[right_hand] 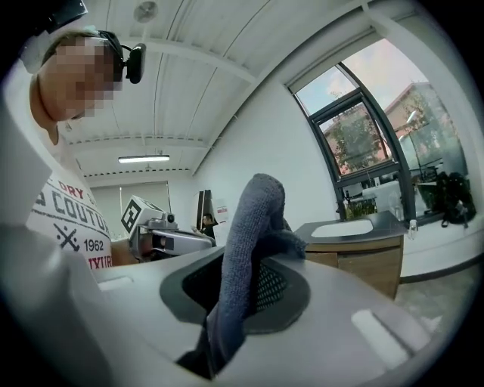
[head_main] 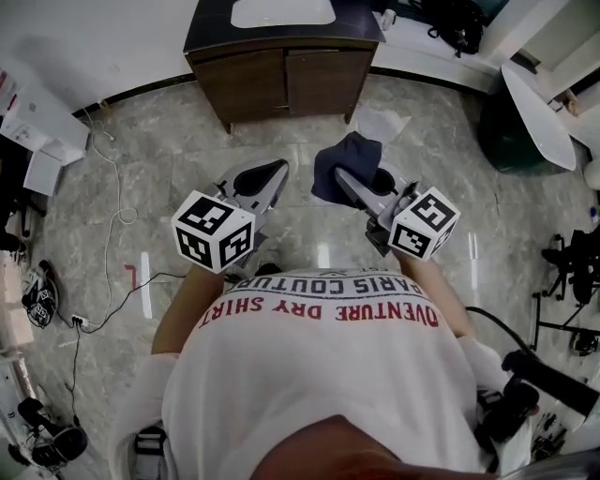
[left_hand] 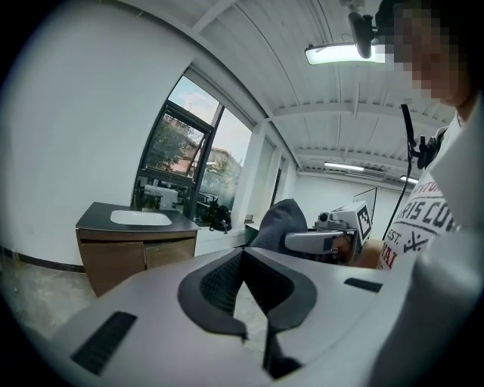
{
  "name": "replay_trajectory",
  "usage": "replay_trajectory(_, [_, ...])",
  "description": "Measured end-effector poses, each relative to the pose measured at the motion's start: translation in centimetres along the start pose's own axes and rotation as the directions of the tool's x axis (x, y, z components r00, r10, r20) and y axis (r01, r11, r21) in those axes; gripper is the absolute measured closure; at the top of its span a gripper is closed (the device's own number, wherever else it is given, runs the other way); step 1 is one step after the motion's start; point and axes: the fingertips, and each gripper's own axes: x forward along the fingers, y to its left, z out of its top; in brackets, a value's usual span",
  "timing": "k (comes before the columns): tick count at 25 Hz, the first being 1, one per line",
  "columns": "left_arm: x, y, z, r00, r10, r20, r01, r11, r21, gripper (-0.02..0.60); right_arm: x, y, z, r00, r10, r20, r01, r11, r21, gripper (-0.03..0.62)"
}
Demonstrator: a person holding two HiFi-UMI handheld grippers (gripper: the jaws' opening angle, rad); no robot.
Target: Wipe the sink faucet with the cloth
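My right gripper is shut on a dark blue cloth, held at waist height over the floor. In the right gripper view the cloth stands up between the jaws and folds over their tips. My left gripper is beside it, a little apart, shut on nothing; its pads meet at the tip. The white sink sits in a dark-topped wooden vanity some way ahead of both grippers. I cannot make out the faucet. The sink also shows in the right gripper view.
A white crumpled sheet lies on the marble floor by the vanity's right corner. Cables trail over the floor at left. A dark round object under a white board stands at right, with camera gear nearby.
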Motion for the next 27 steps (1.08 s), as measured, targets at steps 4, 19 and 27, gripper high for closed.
replay_trajectory(4, [-0.4, -4.2, -1.2, 0.999, -0.004, -0.036, 0.005, 1.000, 0.030, 0.581, -3.5, 1.7, -0.7, 1.000, 0.006, 0.014, -0.006, 1.000, 0.030, 0.546])
replay_trajectory(19, [-1.4, -11.5, -1.7, 0.999, -0.039, -0.026, 0.040, 0.997, 0.064, 0.581, -9.3, 4.4, -1.0, 0.998, 0.028, 0.054, -0.030, 0.999, 0.030, 0.546])
replay_trajectory(27, [-1.6, -11.8, -0.9, 0.999, -0.046, -0.027, 0.047, 0.997, 0.064, 0.581, -9.0, 4.8, 0.2, 0.997, 0.038, 0.060, -0.039, 0.999, 0.018, 0.546])
